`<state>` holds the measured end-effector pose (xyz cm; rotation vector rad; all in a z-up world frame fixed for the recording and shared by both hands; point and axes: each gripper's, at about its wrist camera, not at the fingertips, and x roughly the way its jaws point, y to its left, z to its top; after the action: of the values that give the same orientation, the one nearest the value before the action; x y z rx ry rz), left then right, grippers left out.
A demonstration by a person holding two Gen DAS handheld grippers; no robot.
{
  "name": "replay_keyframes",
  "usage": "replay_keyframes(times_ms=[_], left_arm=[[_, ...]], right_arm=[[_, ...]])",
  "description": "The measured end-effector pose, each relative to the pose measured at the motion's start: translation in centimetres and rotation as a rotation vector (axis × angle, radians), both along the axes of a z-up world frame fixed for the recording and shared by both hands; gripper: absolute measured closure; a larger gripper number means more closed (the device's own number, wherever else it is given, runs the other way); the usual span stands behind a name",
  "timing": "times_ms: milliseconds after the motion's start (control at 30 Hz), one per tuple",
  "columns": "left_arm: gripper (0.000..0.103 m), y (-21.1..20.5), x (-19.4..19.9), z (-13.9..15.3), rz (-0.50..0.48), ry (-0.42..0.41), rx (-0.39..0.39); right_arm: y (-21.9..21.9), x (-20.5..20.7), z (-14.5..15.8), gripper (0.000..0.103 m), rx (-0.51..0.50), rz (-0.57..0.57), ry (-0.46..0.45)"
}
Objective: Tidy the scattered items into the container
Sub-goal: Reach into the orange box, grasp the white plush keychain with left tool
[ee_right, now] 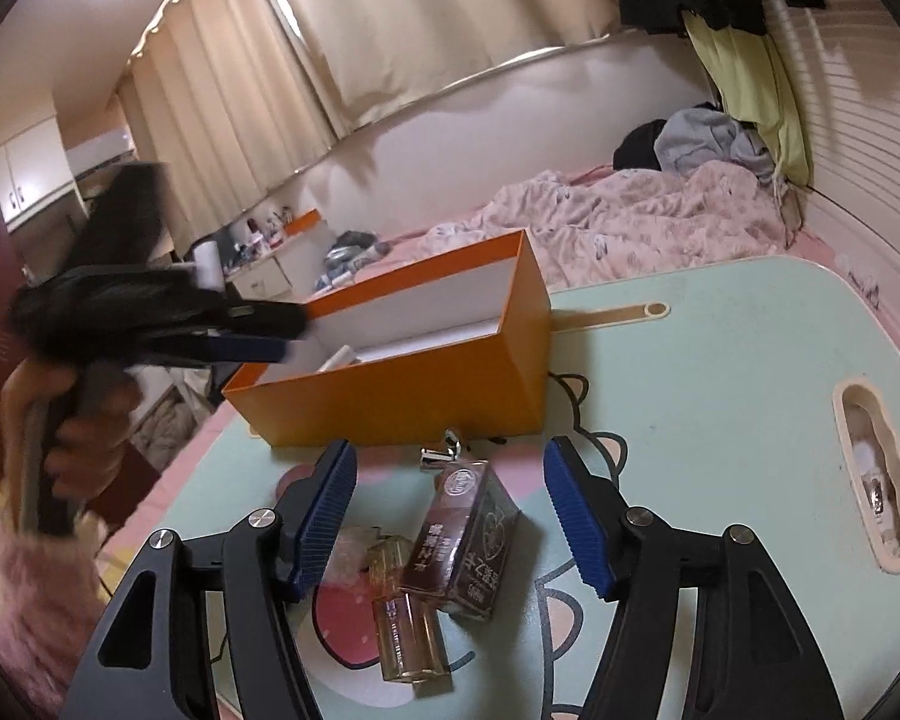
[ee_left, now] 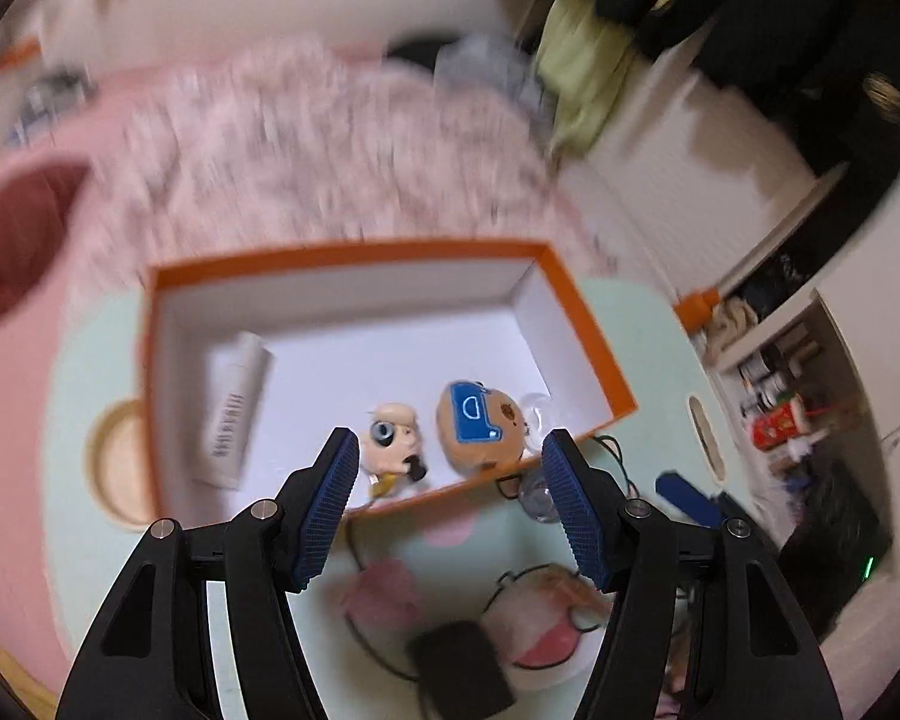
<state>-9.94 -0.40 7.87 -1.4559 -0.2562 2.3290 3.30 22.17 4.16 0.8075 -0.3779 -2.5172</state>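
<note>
Hovering half-open and empty, the right gripper (ee_right: 449,513) frames the dark rectangular glass perfume bottle (ee_right: 469,534) lying lengthwise between its fingers; the orange cardboard box (ee_right: 402,387) sits just beyond; the left gripper (ee_left: 444,504) hangs empty over it.

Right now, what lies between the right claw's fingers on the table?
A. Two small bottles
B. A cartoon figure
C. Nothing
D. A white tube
A: the two small bottles lie on the table between the open right claw, untouched by its pads.
</note>
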Motion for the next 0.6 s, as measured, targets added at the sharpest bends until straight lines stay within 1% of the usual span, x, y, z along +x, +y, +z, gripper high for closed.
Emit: replay_keyframes(times_ms=[100,133,267,333,433,500,600], left_arm=[[0.039,1.0,-2.1,-1.5,0.003,-0.069,-0.08],[0.039,1.2,-2.4,-1.7,-0.003,-0.083,-0.087],[0.039,2.2,-3.8,-2.9,-0.038,-0.17,-0.071],[0.039,2.7,-4.4,-3.3,-0.037,-0.195,-0.097],[0.039,2.8,-4.8,-4.1,-0.017,-0.227,-0.148],[0.04,2.2,-4.8,-4.5,-0.001,-0.245,-0.155],[0.042,1.2,-4.0,-4.1,-0.01,-0.265,-0.16]], right_arm=[[0.0,-0.3,-0.3,0.038,0.0,0.015,-0.015],[-0.1,-0.4,-0.4,0.038,0.003,0.018,-0.025],[0.0,-1.3,-0.8,0.038,-0.007,0.029,-0.062],[0.3,-1.9,-1.3,0.038,-0.031,0.037,-0.103],[1.0,-2.4,-2.6,0.038,-0.083,0.042,-0.196],[1.7,-2.3,-2.8,0.038,-0.118,0.041,-0.208],[2.4,-2.2,-3.0,0.036,-0.152,0.033,-0.211]])
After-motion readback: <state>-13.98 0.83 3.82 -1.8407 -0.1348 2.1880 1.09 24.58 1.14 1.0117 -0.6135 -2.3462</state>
